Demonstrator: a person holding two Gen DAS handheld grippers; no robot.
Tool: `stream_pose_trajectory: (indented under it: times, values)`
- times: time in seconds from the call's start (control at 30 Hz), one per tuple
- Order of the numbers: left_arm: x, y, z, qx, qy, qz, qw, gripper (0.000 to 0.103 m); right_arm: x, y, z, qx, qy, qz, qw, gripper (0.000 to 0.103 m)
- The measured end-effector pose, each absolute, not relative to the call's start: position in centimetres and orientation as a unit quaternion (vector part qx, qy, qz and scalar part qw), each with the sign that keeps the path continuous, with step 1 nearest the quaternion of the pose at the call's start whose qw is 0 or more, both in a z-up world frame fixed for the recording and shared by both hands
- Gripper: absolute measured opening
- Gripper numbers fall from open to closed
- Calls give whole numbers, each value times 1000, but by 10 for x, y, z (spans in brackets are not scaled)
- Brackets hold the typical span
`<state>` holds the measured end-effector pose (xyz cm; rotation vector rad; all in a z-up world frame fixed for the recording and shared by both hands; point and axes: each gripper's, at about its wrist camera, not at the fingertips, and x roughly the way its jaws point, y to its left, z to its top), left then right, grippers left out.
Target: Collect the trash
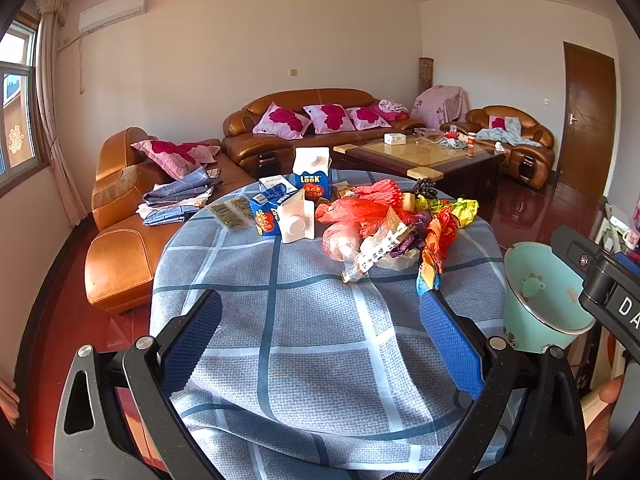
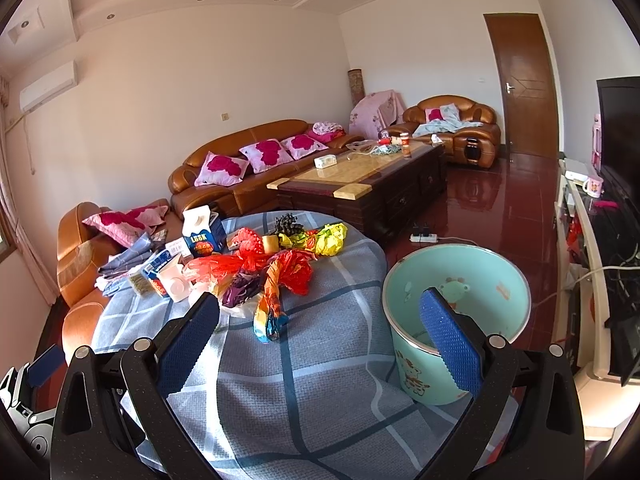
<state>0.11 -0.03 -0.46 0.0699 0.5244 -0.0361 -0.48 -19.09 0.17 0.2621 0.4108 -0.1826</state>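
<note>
A pile of trash lies on the far half of a round table with a blue checked cloth [image 1: 312,320]: red plastic bags [image 1: 352,210], a yellow wrapper [image 1: 466,208], an orange-blue snack wrapper [image 1: 430,256], a white printed wrapper [image 1: 376,254], a purple wrapper [image 2: 240,292]. Two blue LOOK cartons are there, one upright [image 1: 314,178], one lying down [image 1: 268,214]. A mint-green bin [image 2: 456,312] stands at the table's right edge. My left gripper [image 1: 320,300] is open and empty above the bare cloth, short of the pile. My right gripper [image 2: 320,300] is open and empty, between pile and bin.
Brown leather sofas [image 1: 316,120] with pink pillows stand behind the table. A dark coffee table [image 2: 360,184] with small items stands beyond. Folded cloths [image 1: 176,200] lie on the left sofa. A TV stand [image 2: 596,240] is at the right. The floor is glossy red.
</note>
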Motion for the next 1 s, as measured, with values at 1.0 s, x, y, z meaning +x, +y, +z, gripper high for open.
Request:
stream_pose_trajectory:
  times: [1.0]
  values:
    - [2,-2,-7,35,260,-18,965,97,-5,-194,0,131,204,-89,966,99]
